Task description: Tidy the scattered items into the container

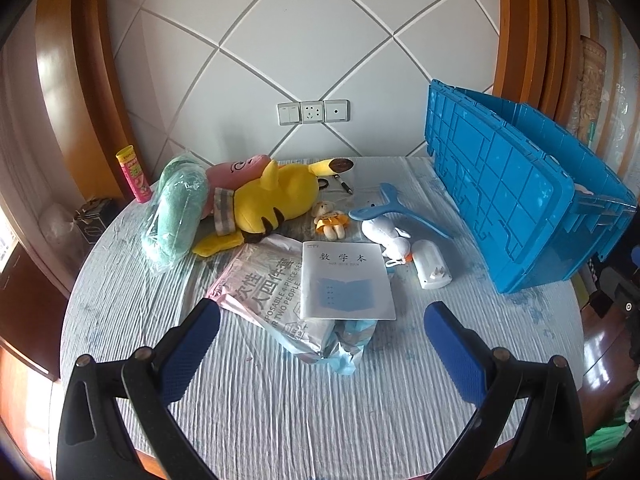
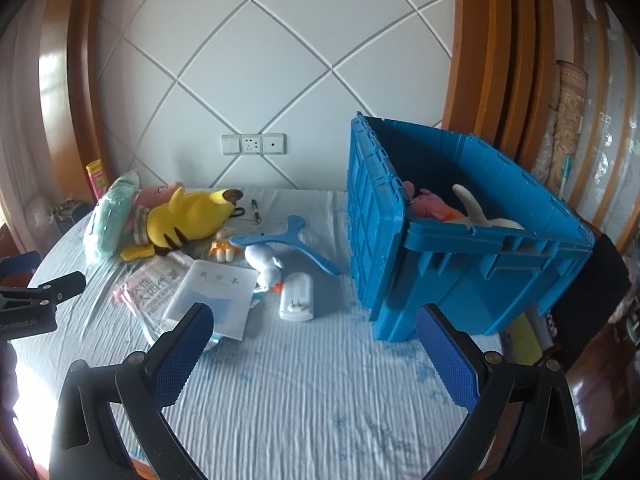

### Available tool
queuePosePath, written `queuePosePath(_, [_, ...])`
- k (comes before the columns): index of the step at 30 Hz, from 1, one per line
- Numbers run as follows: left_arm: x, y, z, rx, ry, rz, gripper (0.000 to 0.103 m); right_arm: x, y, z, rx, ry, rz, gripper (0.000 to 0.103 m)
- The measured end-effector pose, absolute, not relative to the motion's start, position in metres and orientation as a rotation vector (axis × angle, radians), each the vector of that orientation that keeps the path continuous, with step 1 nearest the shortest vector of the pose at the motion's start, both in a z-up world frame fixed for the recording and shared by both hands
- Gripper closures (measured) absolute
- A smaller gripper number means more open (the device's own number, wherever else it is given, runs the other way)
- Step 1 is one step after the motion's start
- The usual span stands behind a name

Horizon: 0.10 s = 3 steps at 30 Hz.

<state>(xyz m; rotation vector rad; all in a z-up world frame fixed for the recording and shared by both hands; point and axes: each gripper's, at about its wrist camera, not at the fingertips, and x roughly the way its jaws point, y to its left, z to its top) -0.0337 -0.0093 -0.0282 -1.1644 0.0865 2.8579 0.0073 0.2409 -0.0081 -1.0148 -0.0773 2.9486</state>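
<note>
A blue crate (image 1: 516, 196) (image 2: 472, 264) stands at the table's right with its lid flap hanging; a pink plush (image 2: 430, 204) lies inside. Scattered on the cloth are a yellow plush (image 1: 276, 196) (image 2: 188, 216), a green bagged plush (image 1: 176, 208), a notebook (image 1: 344, 280) (image 2: 216, 296), a foil packet (image 1: 264, 288), a small bear (image 1: 330, 220), a white duck toy (image 1: 386, 236) (image 2: 264, 260), a white plug (image 1: 430, 264) (image 2: 298, 292), a blue hanger (image 1: 396, 212) (image 2: 288, 240) and a pen (image 1: 344, 184). My left gripper (image 1: 322, 336) hangs open before the notebook. My right gripper (image 2: 314, 344) is open, empty.
A yellow tube (image 1: 134, 174) stands at the table's far left edge. Wall sockets (image 1: 312, 112) sit on the tiled wall behind. The round table's cloth (image 2: 320, 392) is bare in front. The left gripper's body (image 2: 36, 296) shows at the right view's left edge.
</note>
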Motion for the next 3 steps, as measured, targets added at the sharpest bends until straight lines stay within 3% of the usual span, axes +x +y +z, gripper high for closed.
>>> queuePosePath(3, [-0.0331,-0.0124,-0.0282,-1.168,0.092,2.867,0.000,0.0050,0.2375,-0.0078,-1.011,-0.076,2.956,0.000])
